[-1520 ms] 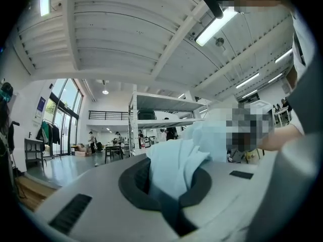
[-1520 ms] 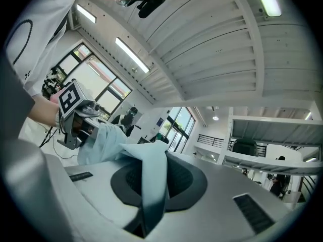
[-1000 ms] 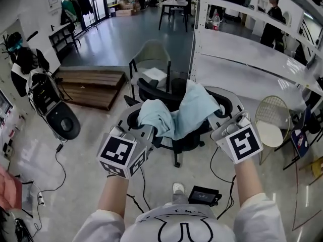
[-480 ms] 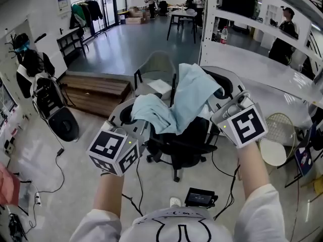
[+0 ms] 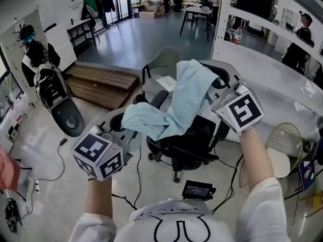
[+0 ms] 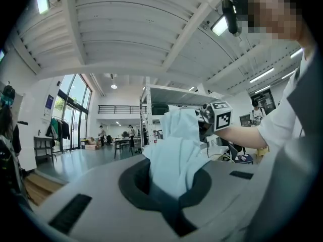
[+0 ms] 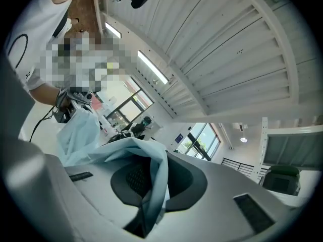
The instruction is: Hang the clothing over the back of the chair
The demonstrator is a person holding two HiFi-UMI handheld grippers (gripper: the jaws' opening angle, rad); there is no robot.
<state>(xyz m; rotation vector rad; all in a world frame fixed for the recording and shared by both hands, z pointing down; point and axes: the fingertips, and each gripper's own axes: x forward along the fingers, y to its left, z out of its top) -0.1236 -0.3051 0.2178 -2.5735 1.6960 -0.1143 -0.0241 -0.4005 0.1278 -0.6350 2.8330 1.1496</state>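
- the black office chair [image 5: 194, 140] stands on the floor in front of us.
- the light blue clothing [image 5: 184, 97] hangs in the air over the chair, stretched between our two grippers, its right end higher.
- our left gripper [image 6: 170, 188] has its jaws clamped tight on one end of the clothing.
- our right gripper [image 7: 151, 185] has its jaws pinched on the other end.

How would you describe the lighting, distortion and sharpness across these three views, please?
Head view: even daylight, a sheen on the grey floor, straight shelving bowed by the wide lens, the clothing sharp. Left gripper view: a fisheye circle with black corners, a ceiling lamp blown out, the clothing at the jaws slightly soft. Right gripper view: the same fisheye, ceiling beams curved, windows overexposed.
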